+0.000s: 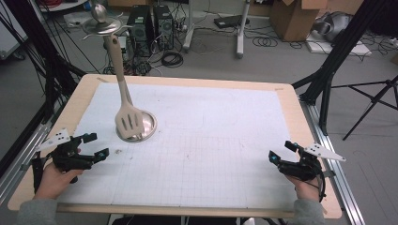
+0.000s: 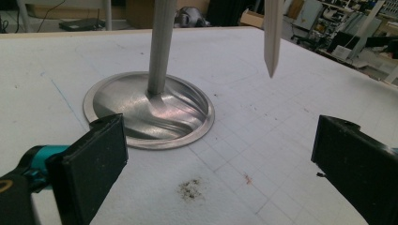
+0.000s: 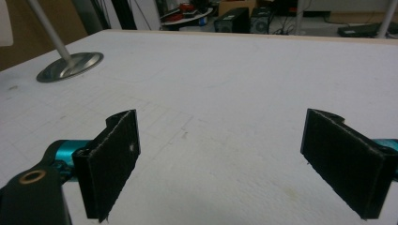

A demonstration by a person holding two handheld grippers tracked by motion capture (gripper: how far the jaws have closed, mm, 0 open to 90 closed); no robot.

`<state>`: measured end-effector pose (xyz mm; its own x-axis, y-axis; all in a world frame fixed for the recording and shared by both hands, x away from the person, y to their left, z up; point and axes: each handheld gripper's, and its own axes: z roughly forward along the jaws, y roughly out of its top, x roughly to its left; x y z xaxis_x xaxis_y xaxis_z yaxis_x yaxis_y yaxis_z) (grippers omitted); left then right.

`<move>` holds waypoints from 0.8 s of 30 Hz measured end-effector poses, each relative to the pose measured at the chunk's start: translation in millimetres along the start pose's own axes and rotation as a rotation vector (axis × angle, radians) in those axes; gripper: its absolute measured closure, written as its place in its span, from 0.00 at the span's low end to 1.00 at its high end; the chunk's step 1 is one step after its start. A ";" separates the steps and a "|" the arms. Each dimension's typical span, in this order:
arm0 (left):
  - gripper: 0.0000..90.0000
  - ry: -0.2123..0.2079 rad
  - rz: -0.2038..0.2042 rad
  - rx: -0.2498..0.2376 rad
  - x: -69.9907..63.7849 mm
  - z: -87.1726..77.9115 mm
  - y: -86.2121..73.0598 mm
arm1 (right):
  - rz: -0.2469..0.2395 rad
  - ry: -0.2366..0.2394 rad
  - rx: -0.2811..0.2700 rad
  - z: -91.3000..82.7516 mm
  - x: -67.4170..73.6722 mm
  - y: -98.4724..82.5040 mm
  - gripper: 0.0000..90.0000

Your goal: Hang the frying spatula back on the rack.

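- A beige slotted spatula [image 1: 127, 112] hangs from a metal utensil stand [image 1: 141, 129], blade just above the round base, long axis near vertical, at the table's [image 1: 300, 140] ten o'clock.
- Left gripper [image 1: 91, 145], jaws apart and empty, is nearer; the spatula lies at its one o'clock.
- Right gripper [image 1: 280, 151], jaws spread, rests well apart at four o'clock.
- No legible writing, as far as the blur allows.

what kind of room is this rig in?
Most likely a lab or workshop, not a kitchen: computer towers and loose cables on the floor, cardboard boxes, and black tripod legs around a gridded table.
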<state>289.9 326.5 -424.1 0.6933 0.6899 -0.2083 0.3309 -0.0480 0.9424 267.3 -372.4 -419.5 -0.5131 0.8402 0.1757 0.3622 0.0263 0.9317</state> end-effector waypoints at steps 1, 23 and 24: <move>0.05 0.001 0.001 0.003 0.0 0.1 -0.1 | 0.003 -0.005 -0.004 -1.3 -1.7 -1.0 0.13; 0.05 0.116 -0.020 0.003 11.6 -14.5 -4.4 | 0.022 -0.079 -0.008 -16.9 -15.9 -10.7 0.13; 0.05 0.121 -0.025 0.002 12.7 -15.6 -5.1 | 0.021 -0.079 -0.007 -16.8 -16.1 -10.9 0.13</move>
<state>287.0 346.8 -427.5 0.6024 0.7732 -0.1983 0.3487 -0.0314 0.9367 258.5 -395.3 -427.2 -0.4420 0.8807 0.1702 0.3665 0.0042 0.9304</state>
